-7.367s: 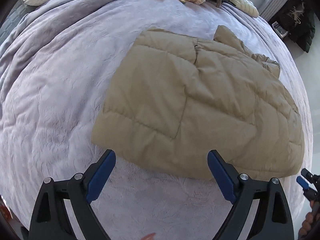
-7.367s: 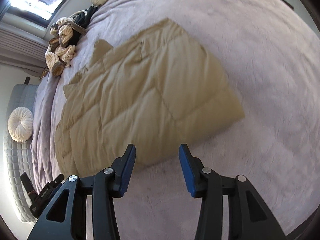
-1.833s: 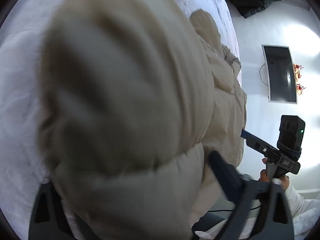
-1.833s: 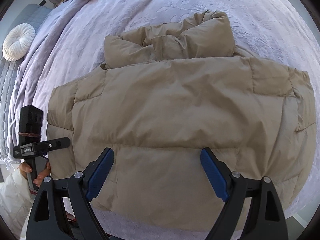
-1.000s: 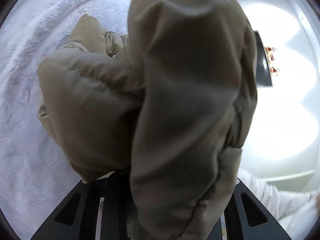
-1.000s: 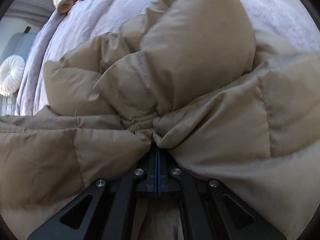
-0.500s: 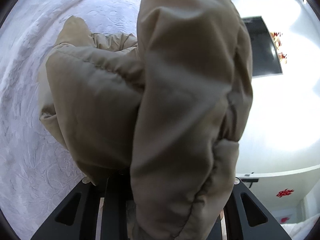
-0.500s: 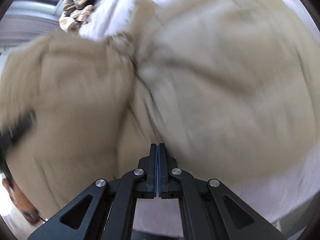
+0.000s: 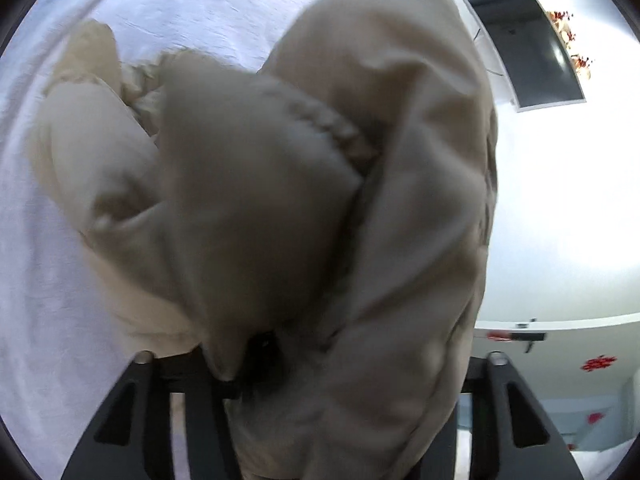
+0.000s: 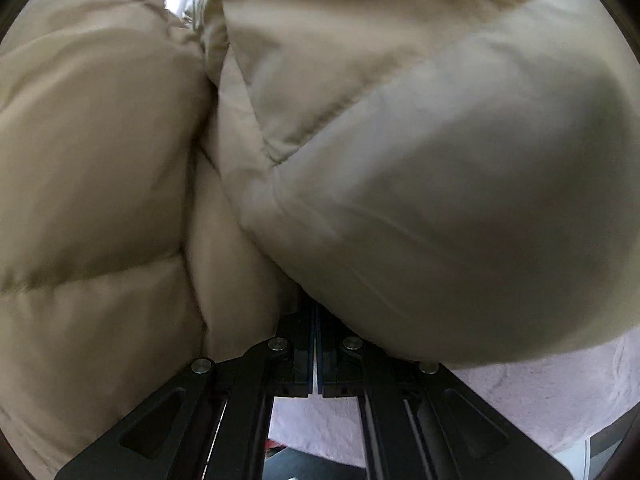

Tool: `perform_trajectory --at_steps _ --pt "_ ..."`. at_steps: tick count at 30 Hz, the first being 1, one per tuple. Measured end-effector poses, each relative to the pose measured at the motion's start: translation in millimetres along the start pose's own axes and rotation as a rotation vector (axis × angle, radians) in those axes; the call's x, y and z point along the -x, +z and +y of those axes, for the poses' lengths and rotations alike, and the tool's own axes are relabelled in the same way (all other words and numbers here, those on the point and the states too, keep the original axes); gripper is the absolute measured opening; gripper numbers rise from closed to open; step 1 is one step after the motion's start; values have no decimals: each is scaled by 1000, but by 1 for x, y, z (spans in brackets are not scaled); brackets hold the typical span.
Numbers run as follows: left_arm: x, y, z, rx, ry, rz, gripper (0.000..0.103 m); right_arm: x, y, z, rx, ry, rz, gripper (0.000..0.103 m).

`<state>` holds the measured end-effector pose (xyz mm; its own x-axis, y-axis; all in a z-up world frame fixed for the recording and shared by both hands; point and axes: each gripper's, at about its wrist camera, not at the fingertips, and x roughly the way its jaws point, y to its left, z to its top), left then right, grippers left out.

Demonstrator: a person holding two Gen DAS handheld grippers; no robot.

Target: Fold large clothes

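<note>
The bed [image 9: 168, 4], under its pale plush cover, lies beyond and below both sets of fingers, and nearly everything in front of them is the tan puffer jacket [image 9: 256, 208]. It is bunched and lifted, not flat: in the left view it drapes in thick folds straight over the fingers, with a lower bulge of it trailing toward the cover at the left; in the right view it swells up on both sides of the fingers and fills the frame.

The right gripper [image 10: 315, 354] has its blue pads pressed together, and the jacket puckers into them right at the tips, so it is pinching the cloth. The left gripper [image 9: 320, 372] has just been opening its jaws; padding sits between them, but the tips are buried, so I cannot tell whether they press on it.

By my reckoning a fold is midway: the bulk is gathered and carried, nothing laid down neatly yet. Setting it flat, squaring the edges and any further halving remain.
</note>
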<state>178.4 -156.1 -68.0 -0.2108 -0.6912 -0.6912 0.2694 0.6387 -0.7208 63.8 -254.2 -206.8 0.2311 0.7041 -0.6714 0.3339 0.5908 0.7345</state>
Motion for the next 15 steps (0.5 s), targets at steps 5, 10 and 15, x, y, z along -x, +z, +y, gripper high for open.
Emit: perform_trajectory --at_steps 5,10,15 --pt "-35 15 -8 -3 -48 10 72 41 0 -8 8 60 -58 2" --pt "-63 31 -7 25 -67 18 72 99 -9 -28 -3 26 -176 3" --pt "-71 47 2 77 -90 25 79 155 -29 -26 50 -39 -312 70"
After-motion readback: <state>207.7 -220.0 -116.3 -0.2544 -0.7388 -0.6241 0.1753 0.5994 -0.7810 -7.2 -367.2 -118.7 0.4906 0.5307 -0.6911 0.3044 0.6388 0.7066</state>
